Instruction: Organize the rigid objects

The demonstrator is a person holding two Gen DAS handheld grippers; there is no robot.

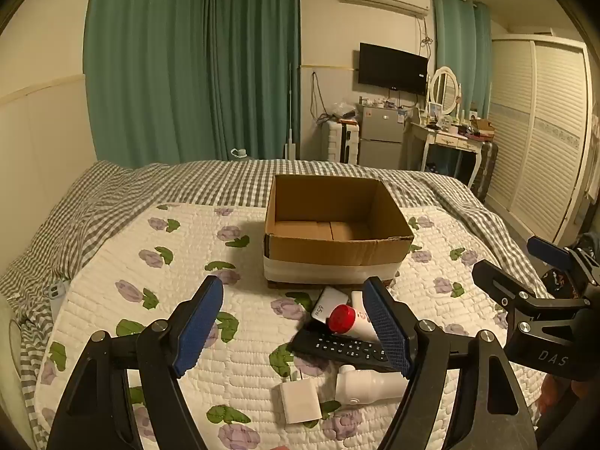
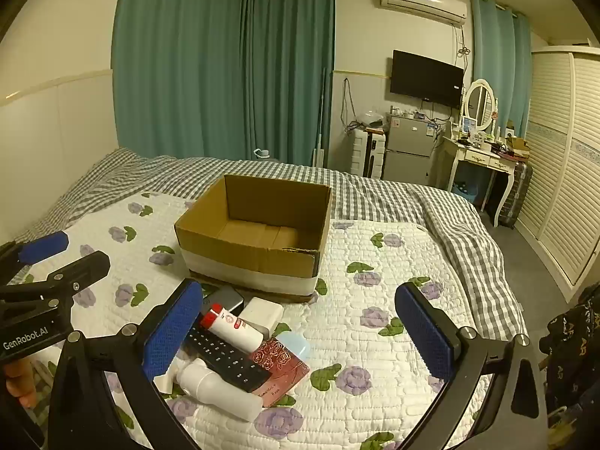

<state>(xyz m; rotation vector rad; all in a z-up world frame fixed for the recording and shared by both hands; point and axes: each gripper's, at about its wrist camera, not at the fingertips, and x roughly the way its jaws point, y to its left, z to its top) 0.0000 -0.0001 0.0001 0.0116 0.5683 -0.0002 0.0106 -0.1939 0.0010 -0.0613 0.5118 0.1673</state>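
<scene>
An open, empty cardboard box (image 1: 337, 258) (image 2: 247, 258) stands on the floral quilt. In front of it lies a pile: a black remote (image 1: 341, 347) (image 2: 228, 360), a white tube with a red cap (image 1: 343, 318) (image 2: 232, 328), a white bottle (image 1: 369, 384) (image 2: 221, 390), a white plug charger (image 1: 300, 401), a white adapter (image 2: 260, 313), a grey power bank (image 1: 325, 304) (image 2: 225, 298), a red rose-pattern packet (image 2: 279, 365) and a pale blue item (image 2: 296, 343). My left gripper (image 1: 296, 332) is open above the pile. My right gripper (image 2: 300, 333) is open, just right of it.
The bed has a grey checked sheet (image 1: 210, 180) at its far side. Green curtains (image 1: 187, 63), a fridge (image 1: 378, 135), a dressing table (image 1: 446, 138) and a louvred wardrobe (image 1: 540, 131) stand beyond. The floor lies at the bed's right edge (image 2: 532, 255).
</scene>
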